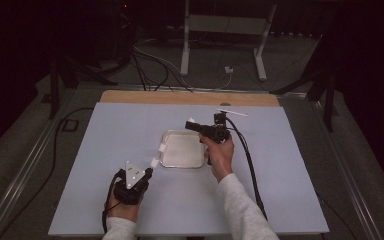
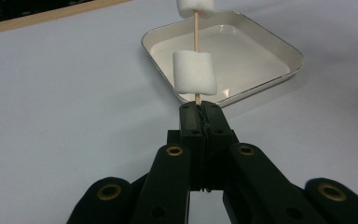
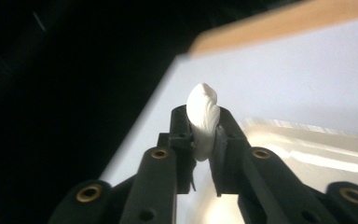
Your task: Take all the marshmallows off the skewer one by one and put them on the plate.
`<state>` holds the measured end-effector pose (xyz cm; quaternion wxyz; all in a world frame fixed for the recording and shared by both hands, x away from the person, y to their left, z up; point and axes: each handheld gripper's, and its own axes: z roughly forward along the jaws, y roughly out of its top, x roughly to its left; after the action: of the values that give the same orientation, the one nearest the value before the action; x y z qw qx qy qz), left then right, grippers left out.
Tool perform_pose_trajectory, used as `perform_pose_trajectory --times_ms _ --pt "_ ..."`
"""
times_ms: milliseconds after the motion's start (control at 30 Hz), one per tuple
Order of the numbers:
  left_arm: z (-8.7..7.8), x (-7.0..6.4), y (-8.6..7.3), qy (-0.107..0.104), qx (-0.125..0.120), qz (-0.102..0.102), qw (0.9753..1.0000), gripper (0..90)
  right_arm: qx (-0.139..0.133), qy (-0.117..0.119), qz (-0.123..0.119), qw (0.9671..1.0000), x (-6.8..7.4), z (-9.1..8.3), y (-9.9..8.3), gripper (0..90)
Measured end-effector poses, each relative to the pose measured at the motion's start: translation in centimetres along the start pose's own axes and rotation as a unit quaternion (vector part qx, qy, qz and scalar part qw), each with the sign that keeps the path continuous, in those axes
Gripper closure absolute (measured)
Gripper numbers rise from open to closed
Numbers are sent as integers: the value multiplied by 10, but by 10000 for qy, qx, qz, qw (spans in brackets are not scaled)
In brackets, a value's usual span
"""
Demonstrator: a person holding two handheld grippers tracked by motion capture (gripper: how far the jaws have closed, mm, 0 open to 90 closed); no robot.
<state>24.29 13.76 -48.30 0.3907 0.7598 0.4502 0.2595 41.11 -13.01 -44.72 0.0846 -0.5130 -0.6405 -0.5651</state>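
Marshmallows, white and soft: two already threaded on thin wooden skewer (image 2: 196, 28), clamped in my left gripper (image 2: 200, 108); metal tray (image 2: 279, 46) empty. Right gripper (image 3: 204, 135) squeezes third marshmallow (image 3: 203, 119); threading remains.

Work surface: table (image 1: 130, 135) with pale blue-grey cover.
A strip of bare wooden edge (image 1: 190, 97) shows along the far side. One shallow square white tray (image 1: 182, 148) with rounded corners lies directly on the cover near the middle; its bottom appears bare.
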Motion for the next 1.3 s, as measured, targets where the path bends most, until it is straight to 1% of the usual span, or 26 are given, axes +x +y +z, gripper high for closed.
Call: perform_pose_trajectory --times_ms 67,167,233,267,367,433,467,533,567,600,667,700,733,767,800,833,867,967,1000,1033,1067,1100,1133,1167,1200,1300 --pt "2 -4 1 -4 -7 0 10000 900 287 -275 -336 9986 3 5 -4 743" --pt "2 -7 3 16 -39 58 10000 900 690 -660 -504 9942 0 17 -14 663" --pt "3 -7 4 10 -48 48 10000 900 1006 -937 -611 9886 -5 26 -23 637" --pt "3 -7 4 13 -45 48 10000 900 1006 -937 -611 9886 -5 26 -23 637" --pt "5 -5 3 19 -29 12 10000 900 1259 -1120 -674 9834 -10 31 -29 587" --pt "5 -4 3 22 -33 7 10000 900 1309 -1113 -683 9828 -11 31 -30 558" --pt "5 -4 4 20 -26 11 10000 900 1302 -1060 -694 9834 -11 31 -31 528" --pt "6 -4 4 24 -16 -28 10000 900 1215 -828 -727 9865 -7 28 -31 451" --pt "7 -4 4 21 -18 -52 10000 900 1132 -570 -722 9893 -2 25 -32 377" --pt "8 -4 4 7 -18 -77 10000 900 1132 -570 -722 9893 -2 25 -32 377" --pt "11 -4 4 -2 -21 -109 9999 900 1059 -228 -717 9915 5 22 -32 330" --pt "12 -5 5 -15 -23 -130 9999 900 1025 18 -673 9925 10 20 -33 319" --pt "13 -5 5 -34 -34 -150 9999 900 1025 18 -673 9925 10 20 -33 319" --pt "14 -6 5 -44 -46 -162 9998 900 1039 227 -609 9925 15 19 -35 325" --pt "15 -7 6 -72 -71 -164 9998 900 1056 328 -555 9923 16 20 -36 337" --pt "15 -9 7 -92 -95 -151 9998 900 1056 328 -555 9923 16 20 -36 337" --pt "16 -11 8 -116 -127 -130 9998 900 1111 449 -467 9917 19 22 -39 368" --pt "16 -14 10 -164 -203 -103 9996 900 1163 525 -404 9910 19 25 -42 410" --pt "16 -15 10 -205 -245 -106 9994 900 1240 604 -343 9899 20 27 -44 470" --pt "16 -16 10 -231 -270 -90 9993 900 1240 604 -343 9899 20 27 -44 470" --pt "16 -17 11 -235 -304 -86 9992 900 1275 648 -313 9892 20 29 -46 501" --pt "16 -17 11 -250 -340 -96 9991 900 1323 767 -228 9880 20 31 -48 614" --pt "16 -17 11 -282 -370 -110 9989 900 1323 767 -228 9880 20 31 -48 614" --pt "15 -17 11 -299 -382 -125 9987 900 1328 780 -201 9879 20 31 -49 659" --pt "15 -16 11 -308 -393 -135 9987 900 1309 845 -121 9877 20 32 -50 741" --pt "15 -16 11 -316 -392 -188 9986 900 1221 863 -82 9887 19 31 -49 779"
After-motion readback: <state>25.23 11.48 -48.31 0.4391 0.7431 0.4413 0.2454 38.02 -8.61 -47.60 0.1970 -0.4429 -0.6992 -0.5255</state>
